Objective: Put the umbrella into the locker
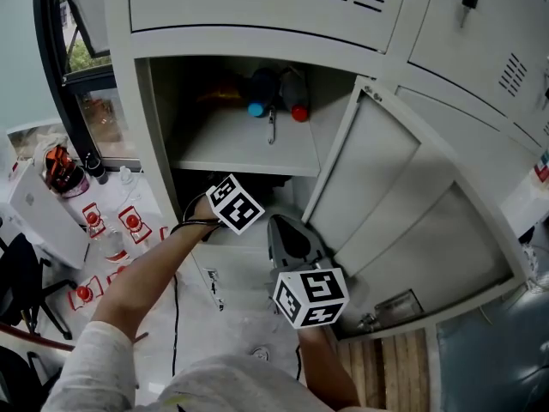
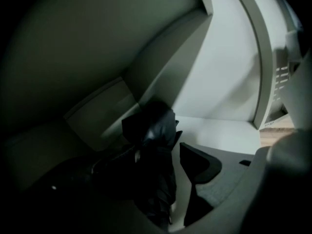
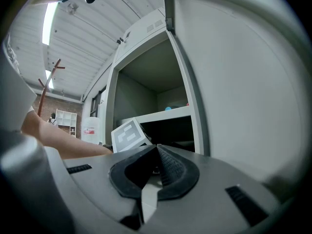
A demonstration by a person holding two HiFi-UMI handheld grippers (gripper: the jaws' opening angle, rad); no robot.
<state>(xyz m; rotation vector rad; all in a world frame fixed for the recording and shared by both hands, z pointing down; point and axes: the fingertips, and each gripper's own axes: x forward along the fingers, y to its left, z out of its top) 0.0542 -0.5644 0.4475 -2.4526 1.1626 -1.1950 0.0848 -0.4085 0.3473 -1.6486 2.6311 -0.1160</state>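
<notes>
Head view: left tool (image 1: 230,206) reaches into the locker's (image 1: 129,127) lower compartment, under the shelf (image 1: 244,148). Right tool (image 1: 285,233) sits just outside, beside the open door (image 1: 403,204).
Left gripper view: jaws wide apart. The folded black umbrella (image 2: 155,145) lies between them inside the dark compartment, not clamped.
Right gripper view: jaws together, nothing between.

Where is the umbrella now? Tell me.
In the left gripper view the umbrella lies folded at centre frame, inside the locker's dark lower compartment, under the shelf.
</notes>
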